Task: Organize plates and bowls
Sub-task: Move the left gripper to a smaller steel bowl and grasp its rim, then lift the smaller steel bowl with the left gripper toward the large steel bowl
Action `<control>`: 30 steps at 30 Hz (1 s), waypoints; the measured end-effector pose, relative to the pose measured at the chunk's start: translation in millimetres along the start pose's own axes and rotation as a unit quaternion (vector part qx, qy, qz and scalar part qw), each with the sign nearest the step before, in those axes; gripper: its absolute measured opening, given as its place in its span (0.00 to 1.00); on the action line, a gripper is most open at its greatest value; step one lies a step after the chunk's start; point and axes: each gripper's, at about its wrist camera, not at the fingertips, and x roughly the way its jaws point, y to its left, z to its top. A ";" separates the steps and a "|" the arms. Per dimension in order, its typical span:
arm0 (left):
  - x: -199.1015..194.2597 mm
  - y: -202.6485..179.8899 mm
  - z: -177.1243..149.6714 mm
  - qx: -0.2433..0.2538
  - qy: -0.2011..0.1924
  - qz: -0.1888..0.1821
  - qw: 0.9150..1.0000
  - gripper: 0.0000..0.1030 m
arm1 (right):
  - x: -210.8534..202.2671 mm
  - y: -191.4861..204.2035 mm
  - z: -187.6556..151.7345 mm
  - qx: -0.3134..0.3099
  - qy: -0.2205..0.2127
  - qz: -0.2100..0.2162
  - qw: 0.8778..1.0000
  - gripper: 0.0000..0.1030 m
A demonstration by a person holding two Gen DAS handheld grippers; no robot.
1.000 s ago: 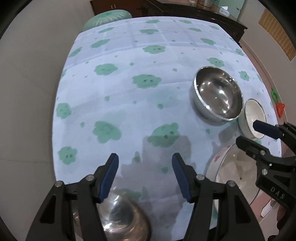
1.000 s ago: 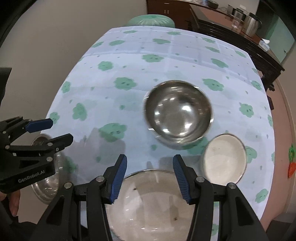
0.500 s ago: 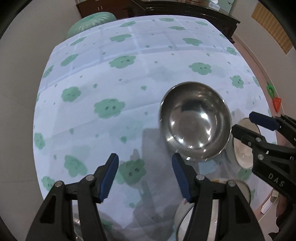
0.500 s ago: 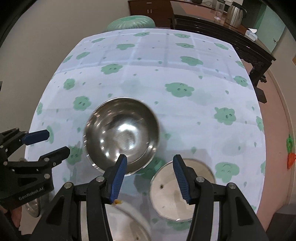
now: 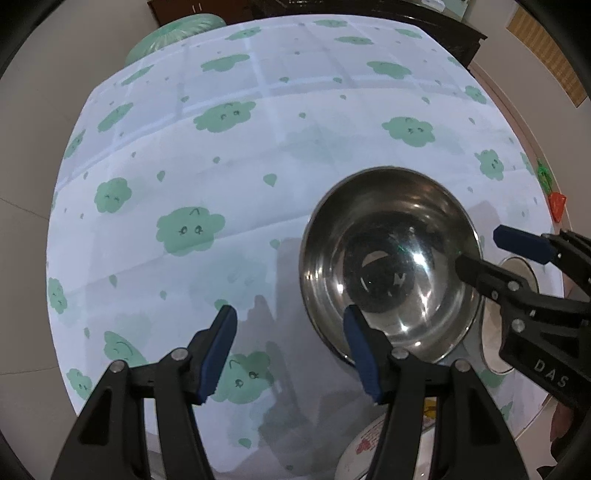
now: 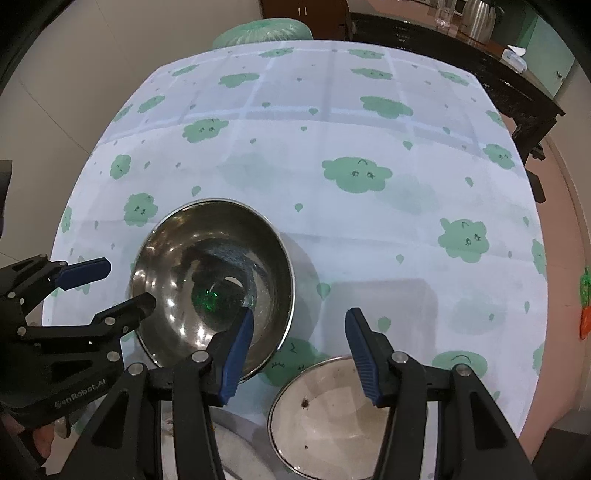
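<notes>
A large steel bowl (image 5: 391, 266) (image 6: 214, 280) stands upright on the cloud-print tablecloth (image 5: 258, 155). My left gripper (image 5: 291, 350) (image 6: 129, 282) hangs open over the bowl's left rim, one blue pad above the bowl and the other above the cloth. My right gripper (image 6: 301, 354) (image 5: 480, 249) is open over the opposite rim in the same way. Neither pair of pads presses on anything. A white bowl with a steel rim (image 6: 325, 417) (image 5: 491, 343) sits just right of the steel bowl. It lies below my right gripper, partly hidden.
A plate with a red print (image 5: 365, 446) lies at the near table edge behind my fingers. A green round cushion (image 5: 173, 33) and a dark wooden sideboard (image 6: 480, 55) stand beyond the far edge. An orange toy (image 5: 557, 206) lies on the floor at right.
Both grippers have travelled forward over the table and sunk lower. The steel bowl has come close under them. The small steel bowl by the left fingers and most of the plate have slid out of view.
</notes>
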 end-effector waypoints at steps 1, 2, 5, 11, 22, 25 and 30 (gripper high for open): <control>1.1 0.0 0.3 -0.001 0.001 -0.001 1.000 0.56 | 0.9 -0.3 -0.2 0.000 0.001 0.001 1.000 0.53; 2.5 -0.5 0.7 -0.001 0.001 -0.002 1.000 0.56 | 2.1 -0.4 -0.3 0.000 0.001 0.002 1.000 0.53; 7.6 -2.9 1.9 0.001 0.005 -0.005 1.000 0.48 | 6.9 -0.3 0.1 0.000 0.007 0.006 1.000 0.44; 13.7 -5.0 3.0 0.002 0.009 -0.010 1.000 0.31 | 12.1 1.0 -1.5 -0.002 0.014 0.009 1.000 0.34; 14.8 -11.1 3.8 0.015 0.009 -0.022 1.000 0.12 | 14.1 9.6 -0.2 -0.007 0.018 0.016 1.000 0.16; 8.0 -11.4 4.2 0.018 0.004 -0.020 1.000 0.12 | 9.7 11.3 0.2 -0.007 0.016 0.013 1.000 0.16; -6.3 -8.2 2.8 0.018 -0.005 -0.023 1.000 0.12 | -2.6 13.5 1.7 -0.007 0.009 0.011 1.000 0.16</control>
